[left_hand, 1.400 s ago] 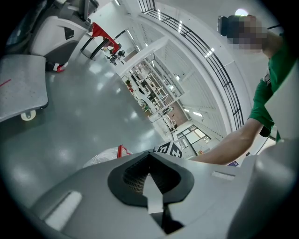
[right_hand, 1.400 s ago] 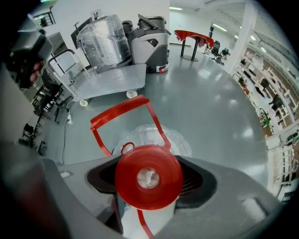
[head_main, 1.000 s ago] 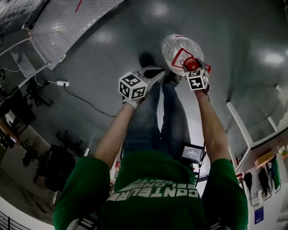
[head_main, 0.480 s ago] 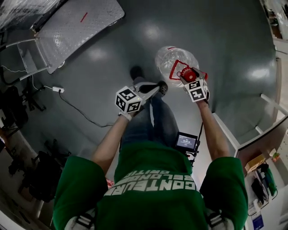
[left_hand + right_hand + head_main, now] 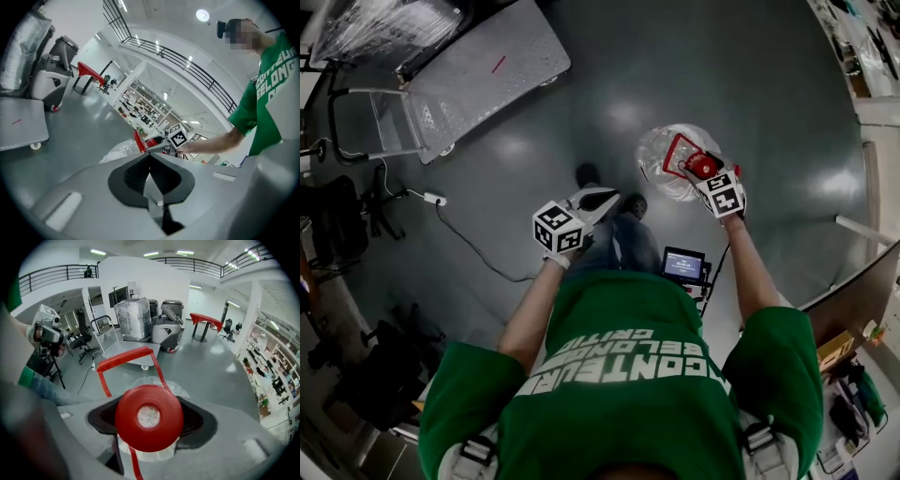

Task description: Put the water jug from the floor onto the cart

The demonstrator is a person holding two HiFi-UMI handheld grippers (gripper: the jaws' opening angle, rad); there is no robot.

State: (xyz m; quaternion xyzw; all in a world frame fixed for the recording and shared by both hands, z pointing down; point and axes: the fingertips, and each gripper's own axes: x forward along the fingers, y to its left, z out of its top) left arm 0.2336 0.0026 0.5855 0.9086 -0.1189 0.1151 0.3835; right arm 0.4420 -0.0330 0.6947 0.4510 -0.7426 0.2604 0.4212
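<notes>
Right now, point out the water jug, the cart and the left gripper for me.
water jug [image 5: 652, 161]: head view, on its clear body.
cart [image 5: 469, 80]: head view, on the bare grey deck.
left gripper [image 5: 605, 197]: head view, at its closed jaw tips.

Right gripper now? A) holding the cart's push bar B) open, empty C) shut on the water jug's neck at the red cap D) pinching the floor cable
C: the right gripper view shows the right gripper with its jaws either side of the water jug neck, red cap between them.
</notes>
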